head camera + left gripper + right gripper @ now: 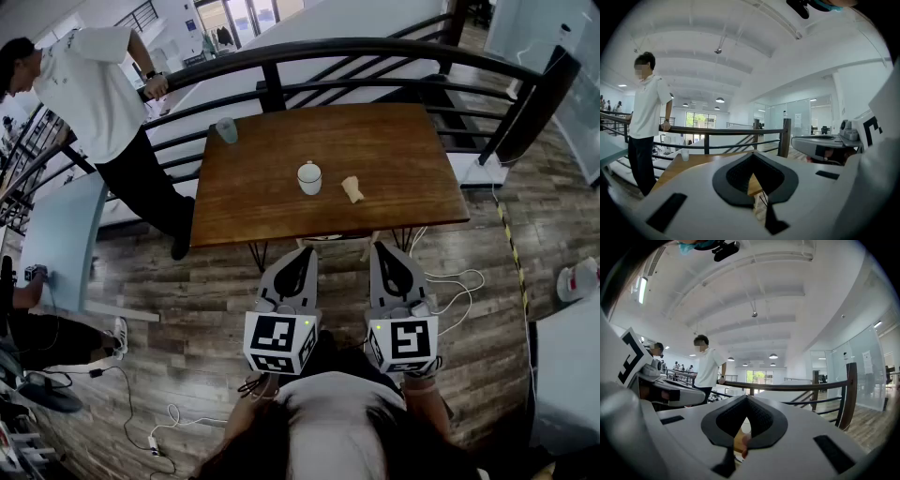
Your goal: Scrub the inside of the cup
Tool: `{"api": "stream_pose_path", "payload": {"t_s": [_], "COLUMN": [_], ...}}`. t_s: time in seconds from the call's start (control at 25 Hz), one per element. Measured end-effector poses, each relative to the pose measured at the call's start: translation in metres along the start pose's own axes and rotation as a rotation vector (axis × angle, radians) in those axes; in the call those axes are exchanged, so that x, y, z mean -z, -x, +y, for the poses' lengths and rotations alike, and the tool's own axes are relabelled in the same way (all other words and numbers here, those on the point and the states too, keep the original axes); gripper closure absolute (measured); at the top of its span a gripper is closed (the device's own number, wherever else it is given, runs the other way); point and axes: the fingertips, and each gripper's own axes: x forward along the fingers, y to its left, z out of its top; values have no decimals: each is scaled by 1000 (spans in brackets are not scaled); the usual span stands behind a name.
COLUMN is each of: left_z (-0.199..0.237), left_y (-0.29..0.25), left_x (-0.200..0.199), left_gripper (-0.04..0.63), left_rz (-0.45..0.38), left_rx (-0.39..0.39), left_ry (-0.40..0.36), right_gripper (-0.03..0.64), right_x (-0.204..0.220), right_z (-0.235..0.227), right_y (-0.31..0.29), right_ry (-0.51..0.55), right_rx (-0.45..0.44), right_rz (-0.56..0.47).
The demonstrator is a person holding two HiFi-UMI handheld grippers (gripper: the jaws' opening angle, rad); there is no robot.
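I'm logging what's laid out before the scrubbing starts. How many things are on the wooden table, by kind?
White cup: 1
Clear plastic cup: 1
Small tan piece, probably a sponge or cloth: 1
Total on the table: 3

We count one wooden table [394, 150]. On it stand two cups, one white cup [309, 178] and one pale plastic cup [227, 130], and there is one tan wad [352, 189]. We hold two grippers, the left gripper [300, 255] and the right gripper [384, 251]. Close by we count two other people: one standing person [94, 89] and one seated person [23, 328].
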Motion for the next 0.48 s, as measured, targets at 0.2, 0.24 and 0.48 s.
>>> {"api": "stream_pose_path", "payload": {"t_s": [0.2,0.24,0.48], "left_z": [23,28,47], "left_y": [-1,-1,-9], "left_x": [4,5,9], "left_gripper": [588,588,588], "left_rz": [-9,-10,-13], "left_rx": [29,34,52], "left_ry": [-4,-3,6], "right_gripper": [583,583,583], "right_x": [2,3,7], "right_z": [19,22,29], "right_y": [-18,-20,-34], "right_ry": [-9,-10,-23], "right_rx": [18,23,28], "right_rz": [2,4,27]}}
